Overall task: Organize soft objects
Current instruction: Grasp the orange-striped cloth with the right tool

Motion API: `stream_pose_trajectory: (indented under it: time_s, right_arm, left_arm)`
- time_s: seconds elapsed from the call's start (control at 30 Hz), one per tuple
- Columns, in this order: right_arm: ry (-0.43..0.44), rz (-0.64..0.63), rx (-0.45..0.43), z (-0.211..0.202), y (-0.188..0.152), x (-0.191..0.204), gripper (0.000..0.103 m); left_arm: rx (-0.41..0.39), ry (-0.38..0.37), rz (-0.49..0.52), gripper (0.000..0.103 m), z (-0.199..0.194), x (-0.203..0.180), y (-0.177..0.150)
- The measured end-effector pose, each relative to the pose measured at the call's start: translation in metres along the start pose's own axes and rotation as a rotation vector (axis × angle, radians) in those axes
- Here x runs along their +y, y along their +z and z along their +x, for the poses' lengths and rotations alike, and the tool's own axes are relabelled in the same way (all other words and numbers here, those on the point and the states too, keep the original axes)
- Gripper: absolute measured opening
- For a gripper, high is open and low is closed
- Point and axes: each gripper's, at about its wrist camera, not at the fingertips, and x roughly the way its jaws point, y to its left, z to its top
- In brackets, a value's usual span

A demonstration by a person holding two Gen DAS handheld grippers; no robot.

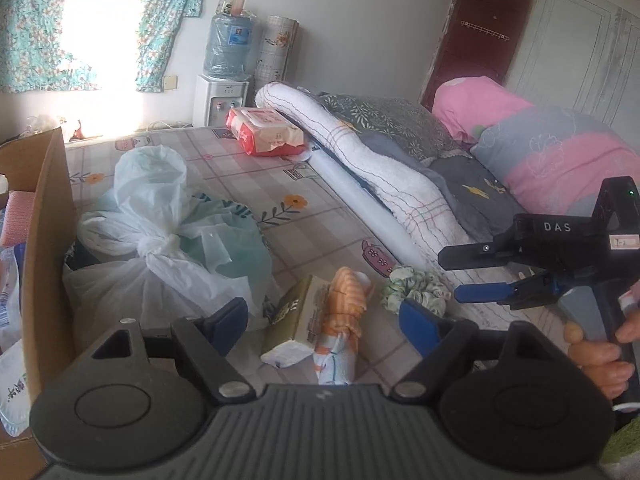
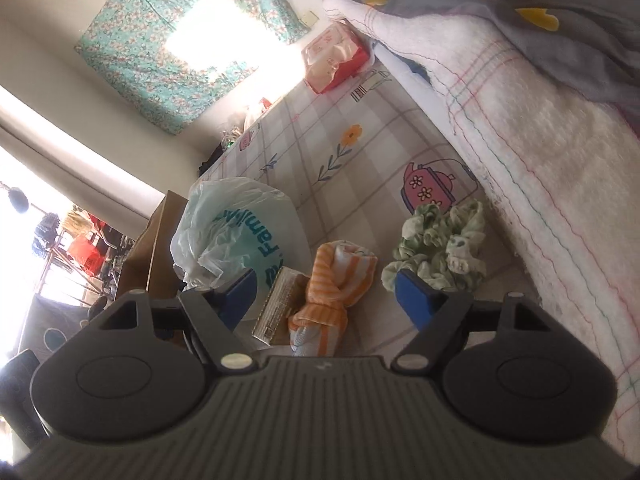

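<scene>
Lying ahead of the left tool [image 1: 324, 320]: orange striped cloth [image 1: 347, 300].

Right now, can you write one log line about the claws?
left claw: open, empty | right claw: open, empty | orange striped cloth: on bed, untouched | green scrunchie: beside it

light: daylight, window [image 1: 100, 36] blown out | focus: fairly sharp | edges: fisheye bending, dark corners

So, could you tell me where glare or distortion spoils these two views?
Left wrist view: the window behind the floral curtain is blown out white, and the wardrobe bows with fisheye curvature. Right wrist view: the same window glares, the whole picture sits tilted, and the white blanket looks soft at the edge.
</scene>
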Motion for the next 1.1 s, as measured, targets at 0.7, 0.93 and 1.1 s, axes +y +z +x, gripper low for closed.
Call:
stream_pose_trajectory:
  time_s: [0.7,0.93,1.1]
  right_arm:
    - [0.034,0.06,0.199,0.118,-0.011,-0.001,0.051]
    - [0.066,0.126,0.182,0.122,-0.02,-0.006,0.038]
    - [0.073,0.136,0.147,0.101,-0.024,-0.009,0.037]
  left_arm:
    - [0.155,0.036,0.129,0.055,0.06,-0.034,-0.024]
    - [0.221,0.049,0.066,0.034,0.074,-0.027,-0.026]
    - [0.186,-0.01,0.065,0.033,0.061,-0.031,-0.025]
